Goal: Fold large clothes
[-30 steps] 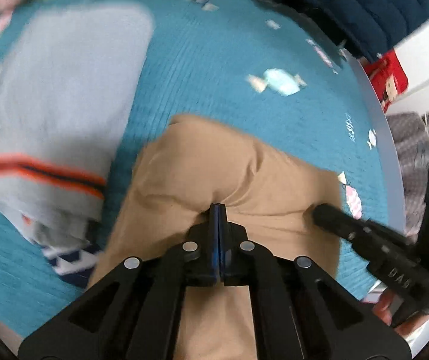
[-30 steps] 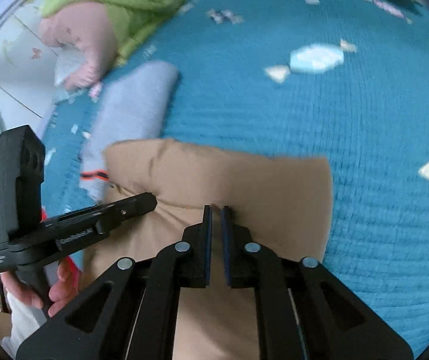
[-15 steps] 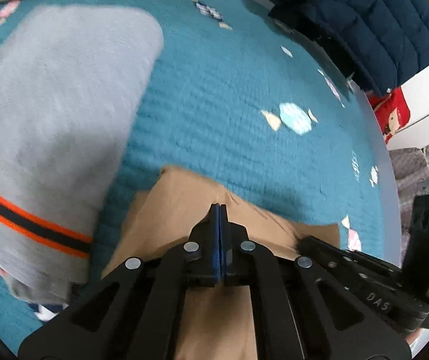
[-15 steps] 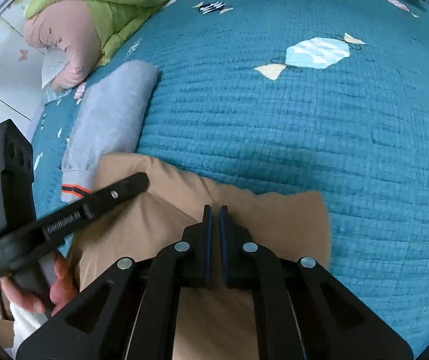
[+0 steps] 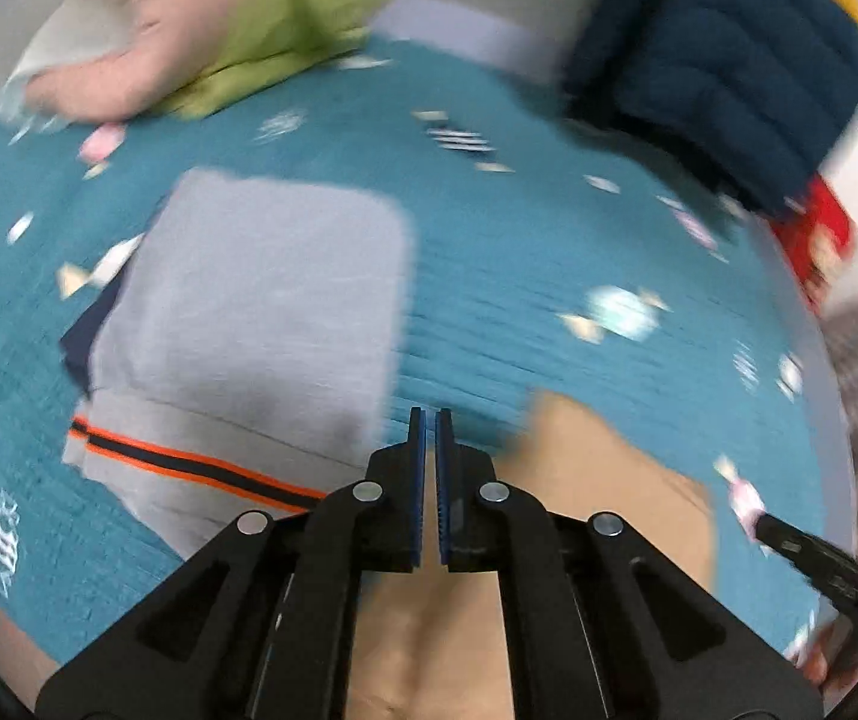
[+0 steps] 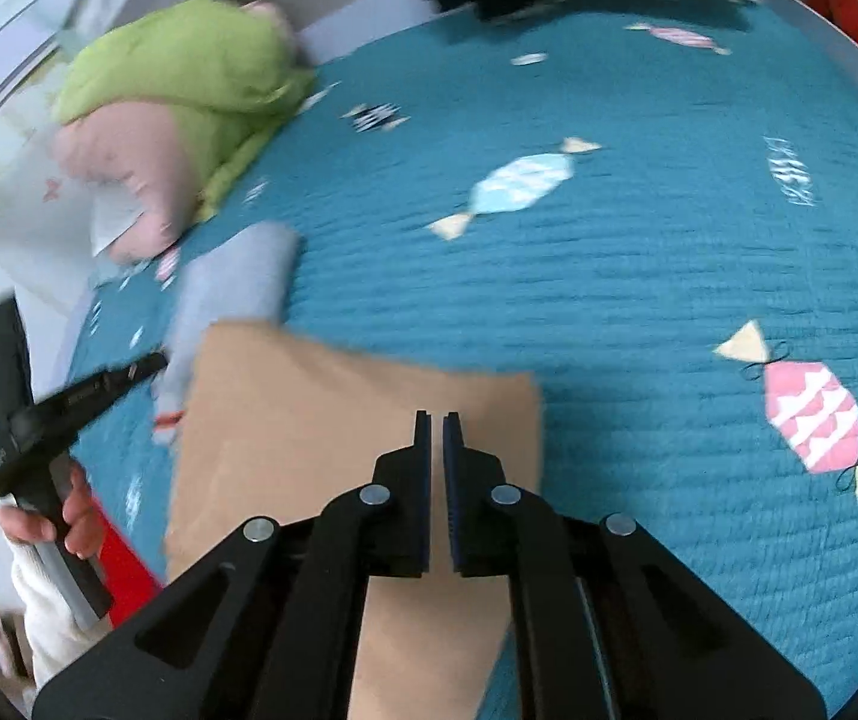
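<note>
A folded tan garment (image 6: 333,414) lies flat on the teal bedspread (image 6: 639,276); it also shows in the left wrist view (image 5: 603,474). My right gripper (image 6: 436,420) hovers over its right part, jaws nearly closed with a thin gap, holding nothing. My left gripper (image 5: 429,417) is above the garment's left edge, jaws nearly closed, empty. The left gripper also shows at the left of the right wrist view (image 6: 87,390). A folded grey garment (image 5: 261,312) with an orange stripe lies to the left of the tan one.
A green and pink pillow pile (image 6: 171,96) sits at the far left of the bed. A dark blue quilted jacket (image 5: 723,66) lies at the far edge. The right gripper's tip (image 5: 813,552) shows at the lower right of the left wrist view.
Both grippers have let go of the tan garment and lifted back. The garment now lies flat and folded. Both views have swung upward over the bed.
</note>
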Tool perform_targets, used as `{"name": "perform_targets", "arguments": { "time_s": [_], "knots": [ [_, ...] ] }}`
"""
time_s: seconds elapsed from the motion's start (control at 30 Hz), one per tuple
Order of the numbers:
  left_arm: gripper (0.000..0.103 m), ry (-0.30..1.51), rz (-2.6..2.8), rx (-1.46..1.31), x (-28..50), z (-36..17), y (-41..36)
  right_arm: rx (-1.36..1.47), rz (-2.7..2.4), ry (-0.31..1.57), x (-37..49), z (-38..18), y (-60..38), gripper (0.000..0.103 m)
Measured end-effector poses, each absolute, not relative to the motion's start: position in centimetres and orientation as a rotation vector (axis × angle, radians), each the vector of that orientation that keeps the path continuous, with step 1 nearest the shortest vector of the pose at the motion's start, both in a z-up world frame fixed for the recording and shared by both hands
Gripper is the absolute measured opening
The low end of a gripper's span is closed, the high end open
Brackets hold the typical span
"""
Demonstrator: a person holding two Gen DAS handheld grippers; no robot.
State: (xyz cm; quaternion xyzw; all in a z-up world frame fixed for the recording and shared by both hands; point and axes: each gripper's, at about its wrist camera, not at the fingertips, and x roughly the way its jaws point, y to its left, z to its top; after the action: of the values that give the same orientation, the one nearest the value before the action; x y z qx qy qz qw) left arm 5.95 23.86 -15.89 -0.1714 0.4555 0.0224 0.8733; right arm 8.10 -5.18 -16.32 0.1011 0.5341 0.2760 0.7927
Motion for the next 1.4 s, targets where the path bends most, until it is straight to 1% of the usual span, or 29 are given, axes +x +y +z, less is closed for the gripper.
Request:
{"name": "perform_targets", "arguments": {
  "time_s": [0.1,0.17,0.23,0.27,0.3,0.43,0.6,0.77,0.87,1.03,1.3,1.4],
  "knots": [
    [0.004,0.999,-0.089,-0.368,4.4,-16.2,20.8,0.184,0.667,1.203,7.0,-17.7,-2.7,0.006],
    [0.004,1.074,-0.131,-0.350,3.9,-18.9,19.3,0.110,0.625,1.235,7.0,-19.9,-0.9,0.006],
    [0.003,1.166,-0.047,-0.299,3.5,-22.6,19.0,0.158,0.634,1.264,6.8,-20.9,-0.7,0.005],
    [0.003,1.182,-0.042,-0.323,3.0,-23.5,19.3,0.170,0.661,1.275,6.3,-20.6,-0.8,0.005],
    [0.003,1.174,-0.048,-0.357,2.0,-23.5,19.9,0.163,0.679,1.279,5.7,-20.1,-1.0,0.004],
    [0.004,1.170,-0.033,-0.342,-0.9,-22.2,20.6,0.126,0.698,1.307,2.5,-19.6,-1.8,0.005],
    [0.005,1.183,-0.092,-0.280,-3.8,-20.4,18.3,0.109,0.722,1.373,-0.8,-20.6,-1.8,0.005],
    [0.005,1.248,-0.126,-0.228,-6.5,-21.6,16.1,0.102,0.769,1.430,-2.7,-21.4,-1.5,0.005],
    [0.005,1.285,-0.096,-0.233,-8.1,-22.7,16.3,0.100,0.779,1.481,-3.5,-22.3,-1.7,0.005],
    [0.005,1.301,-0.053,-0.222,-9.8,-23.0,16.8,0.104,0.799,1.527,-4.4,-22.8,-2.6,0.005],
    [0.006,1.312,-0.011,-0.151,-10.8,-21.7,17.3,0.125,0.796,1.548,-4.4,-22.2,-4.8,0.005],
    [0.006,1.312,0.009,-0.115,-11.1,-21.1,17.4,0.138,0.773,1.544,-4.0,-21.8,-5.8,0.006]
  ]
}}
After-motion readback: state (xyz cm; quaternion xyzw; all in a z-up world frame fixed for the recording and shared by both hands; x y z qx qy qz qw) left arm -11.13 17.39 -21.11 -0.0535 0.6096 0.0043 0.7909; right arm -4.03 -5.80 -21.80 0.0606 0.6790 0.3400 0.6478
